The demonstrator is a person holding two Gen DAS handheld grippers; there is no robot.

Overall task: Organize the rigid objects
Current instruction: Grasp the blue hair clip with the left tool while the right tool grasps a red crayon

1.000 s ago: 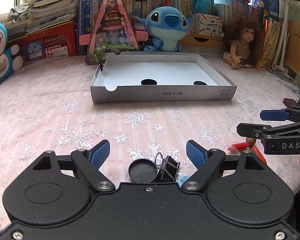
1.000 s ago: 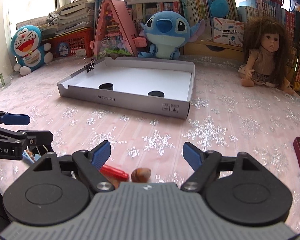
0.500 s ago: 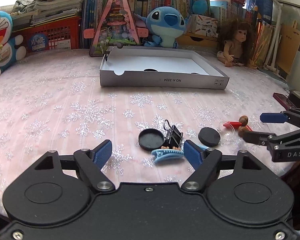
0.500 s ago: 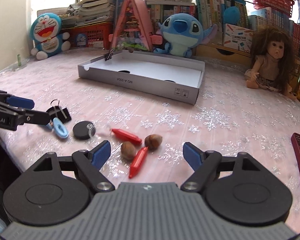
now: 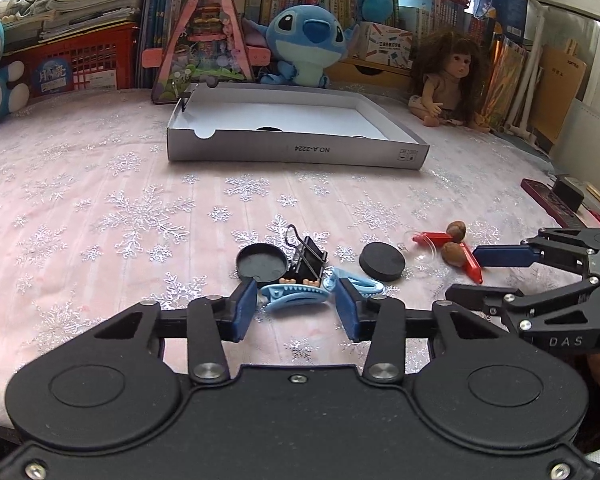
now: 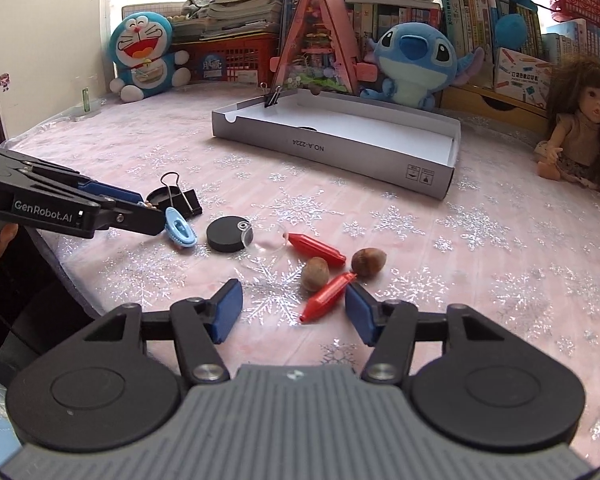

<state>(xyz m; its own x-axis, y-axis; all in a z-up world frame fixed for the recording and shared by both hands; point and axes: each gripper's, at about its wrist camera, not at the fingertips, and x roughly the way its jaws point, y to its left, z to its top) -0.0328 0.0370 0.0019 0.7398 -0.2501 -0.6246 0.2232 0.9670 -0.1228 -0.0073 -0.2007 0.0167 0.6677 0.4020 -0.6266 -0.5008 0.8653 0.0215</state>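
1. Left gripper (image 5: 296, 310): jaws apart, empty, straddling the light-blue hair clip (image 5: 294, 298), which lies at 12 o'clock between the pads, long axis crosswise (9 to 3 o'clock)
2. Right gripper (image 6: 294, 312): jaws apart, empty; red crayon (image 6: 326, 298) at 12 o'clock, long axis running 7 to 1 o'clock, its upper end just beside the right pad
3. White box (image 5: 296, 150): far 12 o'clock, the likely destination
4. Judgement: each gripper is nearer its own item; the clip's crosswise axis suits closing poorly
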